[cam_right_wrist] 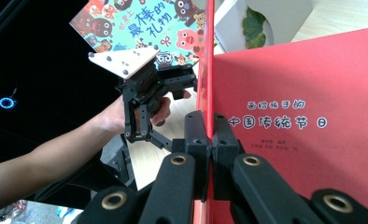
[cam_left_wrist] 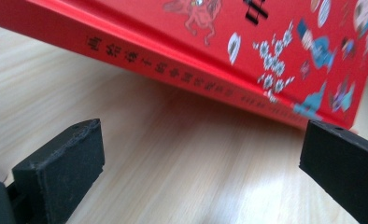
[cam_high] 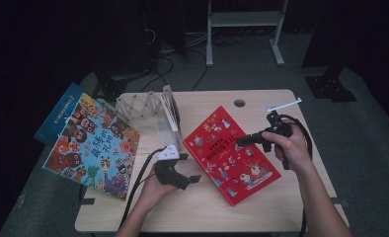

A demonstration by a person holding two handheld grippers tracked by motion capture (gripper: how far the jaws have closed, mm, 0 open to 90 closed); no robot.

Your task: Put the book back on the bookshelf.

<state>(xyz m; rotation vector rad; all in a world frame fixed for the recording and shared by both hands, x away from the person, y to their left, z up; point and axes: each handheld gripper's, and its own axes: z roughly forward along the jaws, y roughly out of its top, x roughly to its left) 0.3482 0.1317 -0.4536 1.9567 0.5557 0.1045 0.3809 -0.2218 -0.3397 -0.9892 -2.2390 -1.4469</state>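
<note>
A red picture book [cam_high: 232, 155] lies askew on the middle of the wooden table [cam_high: 261, 202]. My right gripper [cam_high: 242, 140] reaches over it from the right. In the right gripper view its jaws [cam_right_wrist: 209, 135] are shut on the edge of the red cover, which stands edge-on, with a red title page [cam_right_wrist: 303, 116] showing beside it. My left gripper [cam_high: 190, 168] sits just left of the book's near corner. The left gripper [cam_left_wrist: 201, 154] is open, low over the wood, with nothing between its pads, and the book's spine [cam_left_wrist: 182, 70] lies a little beyond them.
A colourful picture book [cam_high: 94, 145] lies at the table's left edge, partly on a blue book [cam_high: 59, 116] that hangs over the corner. A white folding book rack [cam_high: 148, 106] stands at the back, left of centre. A cable hole [cam_high: 239, 103] is near the far edge.
</note>
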